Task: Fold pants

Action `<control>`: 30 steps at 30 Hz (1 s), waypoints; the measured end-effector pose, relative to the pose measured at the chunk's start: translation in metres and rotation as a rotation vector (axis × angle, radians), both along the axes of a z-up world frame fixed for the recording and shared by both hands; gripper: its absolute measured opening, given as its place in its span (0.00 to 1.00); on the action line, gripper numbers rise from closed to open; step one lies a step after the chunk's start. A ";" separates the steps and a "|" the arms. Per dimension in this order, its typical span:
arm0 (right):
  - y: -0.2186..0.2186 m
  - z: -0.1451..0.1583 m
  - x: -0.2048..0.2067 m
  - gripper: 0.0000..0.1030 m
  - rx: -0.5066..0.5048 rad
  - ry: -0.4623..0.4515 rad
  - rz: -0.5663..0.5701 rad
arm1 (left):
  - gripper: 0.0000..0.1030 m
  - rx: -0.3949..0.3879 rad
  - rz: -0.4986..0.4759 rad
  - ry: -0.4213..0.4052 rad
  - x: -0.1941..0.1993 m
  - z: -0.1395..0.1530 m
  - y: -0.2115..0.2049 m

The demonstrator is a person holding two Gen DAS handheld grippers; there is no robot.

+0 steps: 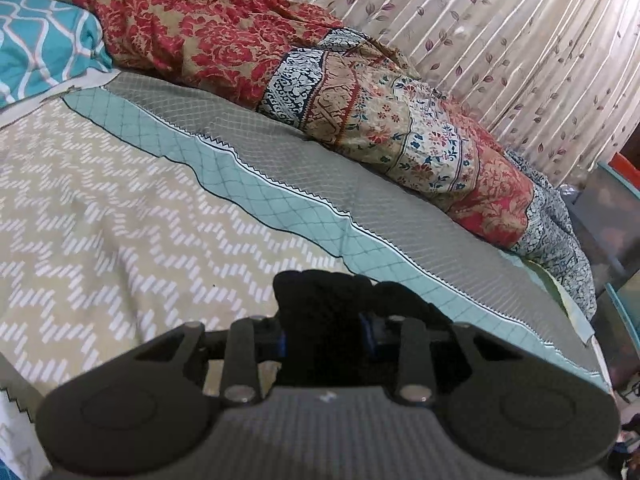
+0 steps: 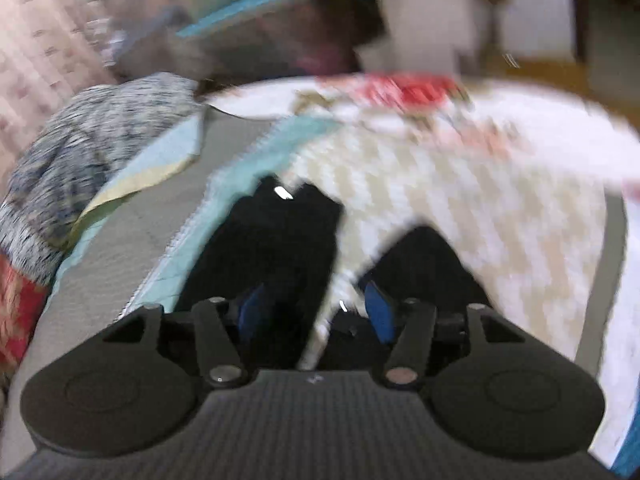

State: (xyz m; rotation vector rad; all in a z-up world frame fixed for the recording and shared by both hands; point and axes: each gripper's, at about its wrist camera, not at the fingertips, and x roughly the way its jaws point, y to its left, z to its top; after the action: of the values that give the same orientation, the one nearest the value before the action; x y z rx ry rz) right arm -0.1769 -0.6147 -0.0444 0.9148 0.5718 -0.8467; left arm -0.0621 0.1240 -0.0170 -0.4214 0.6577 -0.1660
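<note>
The pants are black. In the left wrist view a bunched fold of the black pants [image 1: 320, 304] sits between the blue pads, and my left gripper [image 1: 326, 336] is shut on it above the bed. In the right wrist view, which is blurred by motion, black pants cloth [image 2: 280, 240] lies on the bed under my right gripper [image 2: 316, 312]. Its blue pads [image 2: 380, 316] stand apart, with black cloth by the left pad and bedspread showing between them.
The bed [image 1: 100, 208] has a beige zigzag bedspread with a teal and grey border. A red floral quilt [image 1: 224, 36] is heaped along the far side by the curtain [image 1: 520, 40]. A teal pillow [image 1: 44, 44] lies at the left. Furniture [image 2: 420, 20] stands beyond the bed's end.
</note>
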 end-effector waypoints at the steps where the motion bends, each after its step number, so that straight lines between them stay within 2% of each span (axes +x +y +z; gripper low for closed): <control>1: 0.002 -0.004 0.001 0.57 0.009 -0.007 0.004 | 0.27 -0.002 0.000 0.001 0.000 0.000 0.001; 3: 0.007 -0.007 0.009 0.58 -0.051 -0.003 0.036 | 0.27 -0.003 -0.001 0.003 0.001 -0.001 0.002; 4: 0.008 -0.007 0.014 0.55 -0.069 -0.001 0.070 | 0.26 -0.007 0.002 0.003 0.001 -0.002 0.003; 6: 0.003 -0.008 0.026 0.38 -0.072 0.006 0.122 | 0.25 -0.020 0.009 -0.001 0.000 -0.002 0.004; 7: -0.003 -0.011 0.030 0.26 -0.040 0.008 0.134 | 0.25 -0.024 0.013 -0.004 -0.001 -0.002 0.005; 10: -0.013 -0.013 0.031 0.25 0.042 0.013 0.087 | 0.24 -0.033 0.023 -0.007 -0.003 -0.005 0.006; 12: -0.013 -0.007 0.017 0.28 0.078 -0.038 0.021 | 0.24 -0.049 0.027 -0.007 -0.006 -0.007 0.008; 14: -0.014 -0.008 0.007 0.42 0.096 -0.070 -0.019 | 0.23 -0.057 0.031 -0.008 -0.008 -0.008 0.009; 16: -0.020 -0.019 0.009 0.42 0.159 -0.091 -0.017 | 0.23 -0.057 0.033 -0.009 -0.008 -0.009 0.009; 18: -0.024 -0.024 0.015 0.42 0.173 -0.101 -0.027 | 0.23 -0.060 0.037 -0.002 -0.008 -0.010 0.009; 19: -0.025 -0.023 0.019 0.37 0.164 -0.101 -0.026 | 0.23 -0.064 0.040 0.001 -0.008 -0.011 0.010; 20: -0.024 -0.020 0.022 0.07 0.152 -0.089 -0.025 | 0.23 -0.064 0.042 0.003 -0.007 -0.011 0.009; 21: -0.021 -0.015 0.024 0.07 0.133 -0.088 -0.035 | 0.23 -0.063 0.044 0.006 -0.005 -0.010 0.009; 22: -0.015 -0.006 0.023 0.07 0.099 -0.123 -0.040 | 0.23 -0.063 0.044 0.007 -0.004 -0.010 0.009; 23: -0.007 0.008 0.023 0.07 0.052 -0.186 -0.017 | 0.23 -0.062 0.044 0.008 -0.004 -0.010 0.008; 25: 0.003 0.033 0.034 0.07 -0.009 -0.254 0.038 | 0.23 -0.055 0.046 0.008 -0.001 -0.010 0.007; 30: -0.001 0.087 0.110 0.07 -0.093 -0.305 0.067 | 0.23 -0.106 0.107 0.029 0.012 -0.016 0.013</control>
State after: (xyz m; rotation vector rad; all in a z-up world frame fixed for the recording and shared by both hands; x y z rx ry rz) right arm -0.0670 -0.6156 0.0422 0.9134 0.2940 -0.6515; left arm -0.0501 0.1371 -0.0334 -0.5603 0.6554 -0.0937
